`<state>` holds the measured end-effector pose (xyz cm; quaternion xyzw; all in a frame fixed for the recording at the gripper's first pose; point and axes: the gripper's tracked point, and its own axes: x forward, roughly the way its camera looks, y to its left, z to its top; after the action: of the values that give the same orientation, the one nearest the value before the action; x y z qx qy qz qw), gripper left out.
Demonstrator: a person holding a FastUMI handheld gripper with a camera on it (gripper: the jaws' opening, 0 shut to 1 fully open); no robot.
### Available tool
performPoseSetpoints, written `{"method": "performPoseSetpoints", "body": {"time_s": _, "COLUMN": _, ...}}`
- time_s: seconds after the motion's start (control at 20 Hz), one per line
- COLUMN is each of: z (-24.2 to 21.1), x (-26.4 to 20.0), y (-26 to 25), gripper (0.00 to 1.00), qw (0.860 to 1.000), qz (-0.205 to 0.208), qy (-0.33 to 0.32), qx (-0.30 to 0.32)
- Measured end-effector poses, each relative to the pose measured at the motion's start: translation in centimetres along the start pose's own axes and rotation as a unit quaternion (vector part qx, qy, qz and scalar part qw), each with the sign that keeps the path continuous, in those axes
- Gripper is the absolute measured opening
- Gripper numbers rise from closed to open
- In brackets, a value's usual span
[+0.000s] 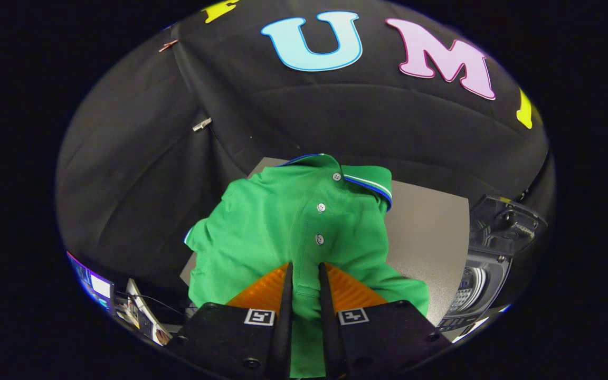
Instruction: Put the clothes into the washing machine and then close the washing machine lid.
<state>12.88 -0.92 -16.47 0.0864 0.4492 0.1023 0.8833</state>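
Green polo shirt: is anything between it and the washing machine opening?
Nothing visible blocks it. The gripper is shut on the green polo shirt, which hangs over the grey table. The washing machine stands off to the side past the table's edge, with its lid raised.

The tool [304,272] points forward, its 2 fingers [286,295] drawn close, pinching green fabric.

- Your gripper [304,274] has its fingers pinched on a fold of the green polo shirt [283,221], which hangs ahead and blocks your forward path.
- Bare grey tabletop [425,232] right of it gives room toward the open-lidded washing machine [486,264].
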Motion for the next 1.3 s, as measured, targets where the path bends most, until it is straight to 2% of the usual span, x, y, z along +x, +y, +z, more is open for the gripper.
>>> {"method": "performPoseSetpoints", "body": {"time_s": 0.1, "z": 1.5, "x": -1.0, "y": -0.8, "gripper": 0.06, "qw": 0.999, "qz": 0.003, "qy": -0.012, "qx": 0.030}}
{"method": "performPoseSetpoints", "body": {"time_s": 0.3, "z": 1.6, "x": -3.0, "y": -1.9, "gripper": 0.06, "qw": 0.996, "qz": 0.056, "qy": -0.022, "qx": 0.062}}
{"method": "performPoseSetpoints", "body": {"time_s": 0.55, "z": 2.0, "x": -8.5, "y": -9.0, "gripper": 0.05, "qw": 0.994, "qz": 0.090, "qy": -0.050, "qx": 0.025}}
{"method": "performPoseSetpoints", "body": {"time_s": 0.8, "z": 1.7, "x": -13.7, "y": -19.5, "gripper": 0.06, "qw": 0.993, "qz": 0.061, "qy": -0.085, "qx": -0.049}}
{"method": "performPoseSetpoints", "body": {"time_s": 1.1, "z": 1.9, "x": -16.8, "y": -29.9, "gripper": 0.05, "qw": 0.993, "qz": 0.048, "qy": -0.102, "qx": -0.035}}
{"method": "performPoseSetpoints", "body": {"time_s": 1.2, "z": 2.1, "x": -17.4, "y": -32.1, "gripper": 0.05, "qw": 0.993, "qz": 0.054, "qy": -0.100, "qx": -0.032}}
{"method": "performPoseSetpoints", "body": {"time_s": 1.3, "z": 2.2, "x": -17.1, "y": -33.6, "gripper": 0.05, "qw": 0.992, "qz": 0.054, "qy": -0.104, "qx": -0.055}}
